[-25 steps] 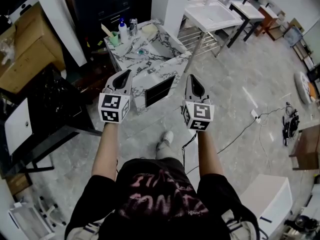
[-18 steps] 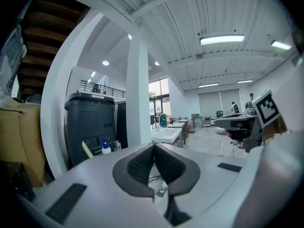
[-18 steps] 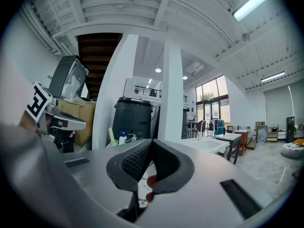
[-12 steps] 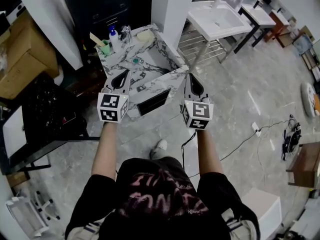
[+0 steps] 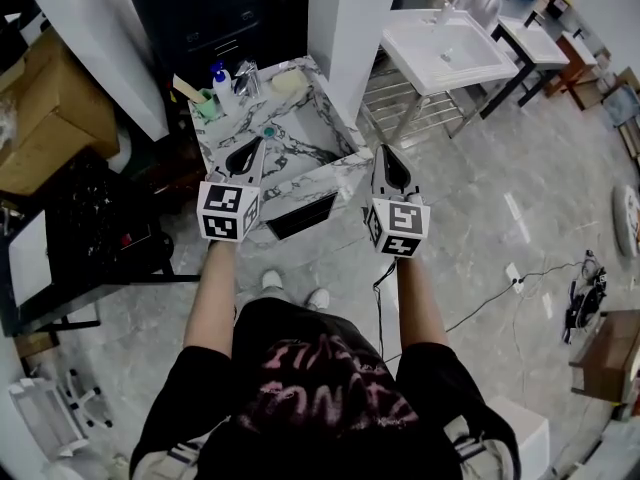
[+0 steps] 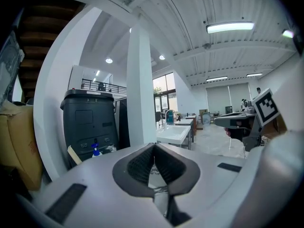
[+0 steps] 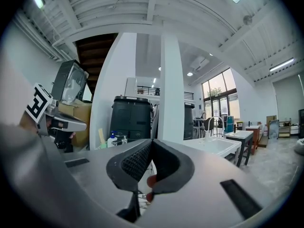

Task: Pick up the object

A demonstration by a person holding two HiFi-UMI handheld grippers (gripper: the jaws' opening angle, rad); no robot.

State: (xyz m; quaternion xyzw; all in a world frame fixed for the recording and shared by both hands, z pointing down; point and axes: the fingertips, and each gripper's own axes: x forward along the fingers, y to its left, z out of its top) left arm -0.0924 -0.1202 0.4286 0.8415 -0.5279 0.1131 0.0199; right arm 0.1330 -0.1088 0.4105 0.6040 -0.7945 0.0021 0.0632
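A marble-patterned sink unit [image 5: 335, 161] stands just ahead of both grippers. On its back ledge are a blue-capped bottle [image 5: 218, 76], a green cup [image 5: 205, 104] with a wooden stick, a faucet [image 5: 246, 74] and a pale yellow block [image 5: 288, 81]. A small teal piece [image 5: 267, 131] lies in the basin. My left gripper [image 5: 243, 155] hangs over the unit's front left, shut and empty [image 6: 154, 145]. My right gripper [image 5: 388, 164] is beside the unit's front right corner, jaws together [image 7: 152, 141], nothing held. Which object is meant I cannot tell.
A white pillar [image 5: 345, 18] rises right behind the unit, with a dark bin [image 5: 200, 8] to its left. A white washbasin on a metal stand [image 5: 445, 43] is at the right. Cardboard boxes [image 5: 50, 118] and a black rack [image 5: 90, 228] crowd the left. A cable [image 5: 480, 278] trails across the floor.
The person has walked forward. The marble sink unit has come closer and now sits directly under the left gripper's tip. Both grippers stayed shut.
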